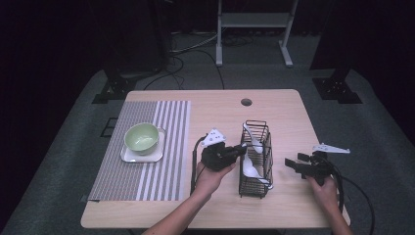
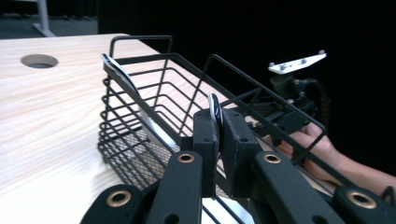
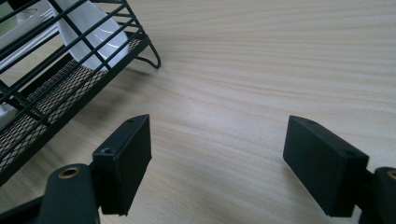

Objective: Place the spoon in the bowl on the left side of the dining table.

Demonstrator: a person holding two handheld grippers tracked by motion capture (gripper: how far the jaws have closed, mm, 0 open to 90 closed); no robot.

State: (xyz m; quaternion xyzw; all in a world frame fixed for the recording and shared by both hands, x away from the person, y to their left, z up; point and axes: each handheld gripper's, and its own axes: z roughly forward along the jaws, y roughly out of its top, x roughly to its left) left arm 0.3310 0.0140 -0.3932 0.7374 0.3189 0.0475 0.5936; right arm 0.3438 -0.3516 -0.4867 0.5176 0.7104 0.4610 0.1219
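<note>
A black wire basket stands on the wooden table with two white spoons inside, one leaning at its far end and one nearer. My left gripper reaches over the basket's left rim. In the left gripper view it is shut on the thin handle of the nearer white spoon, while the far spoon leans on the basket. My right gripper rests right of the basket, open over bare table, beside the basket's corner and a spoon's bowl.
A green bowl sits on a white square plate on a striped placemat at the left. A cable hole is near the table's far edge. Bare wood lies between the mat and the basket.
</note>
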